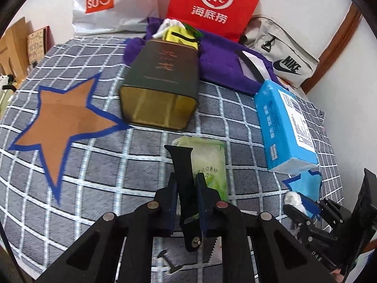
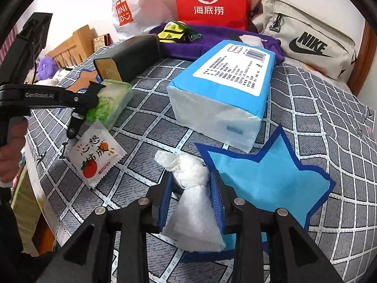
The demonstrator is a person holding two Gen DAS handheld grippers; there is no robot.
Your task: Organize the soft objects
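Note:
My left gripper [image 1: 186,184] is shut on a black watch strap [image 1: 182,165], held over a green tissue pack [image 1: 211,162] on the checked bedspread; it also shows in the right wrist view [image 2: 80,110]. My right gripper [image 2: 190,181] is shut on a crumpled white tissue [image 2: 193,188] above the left edge of the blue star mat [image 2: 271,179]. An orange star mat [image 1: 63,115] lies to the left. A blue tissue pack [image 2: 223,87] lies behind the blue star. A white snack sachet [image 2: 96,155] lies below the green pack.
A dark tin box [image 1: 162,89] lies on its side ahead. Behind it are a purple towel [image 1: 219,63], a yellow pouch [image 1: 179,36], a red bag [image 1: 214,2], a white Miniso bag [image 1: 106,2] and a grey Nike bag [image 2: 306,37]. The bed edge is at left [image 2: 35,188].

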